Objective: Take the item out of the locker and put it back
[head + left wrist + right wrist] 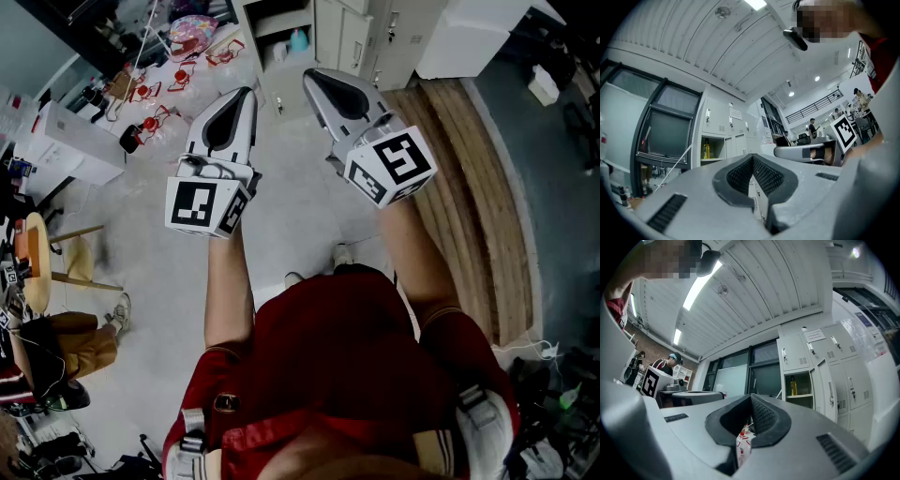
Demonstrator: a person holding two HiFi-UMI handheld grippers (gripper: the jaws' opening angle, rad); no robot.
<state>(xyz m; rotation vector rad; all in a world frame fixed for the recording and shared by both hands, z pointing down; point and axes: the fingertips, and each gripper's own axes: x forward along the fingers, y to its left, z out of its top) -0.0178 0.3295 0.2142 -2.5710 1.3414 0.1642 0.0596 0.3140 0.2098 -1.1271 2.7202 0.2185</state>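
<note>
A bank of pale grey lockers stands ahead of me, a few steps away. One locker door is open, and a bottle stands on the shelf inside. It looks yellow in both gripper views: bottle, bottle. My left gripper and right gripper are held side by side in the air, pointing toward the lockers and well short of them. Both have their jaws together with nothing between them. The tips of the left gripper and right gripper meet.
Several red-handled tools lie on the floor to the left, beside a white box. A wooden stool stands at far left. A wooden platform runs along the right. People sit at desks in the background.
</note>
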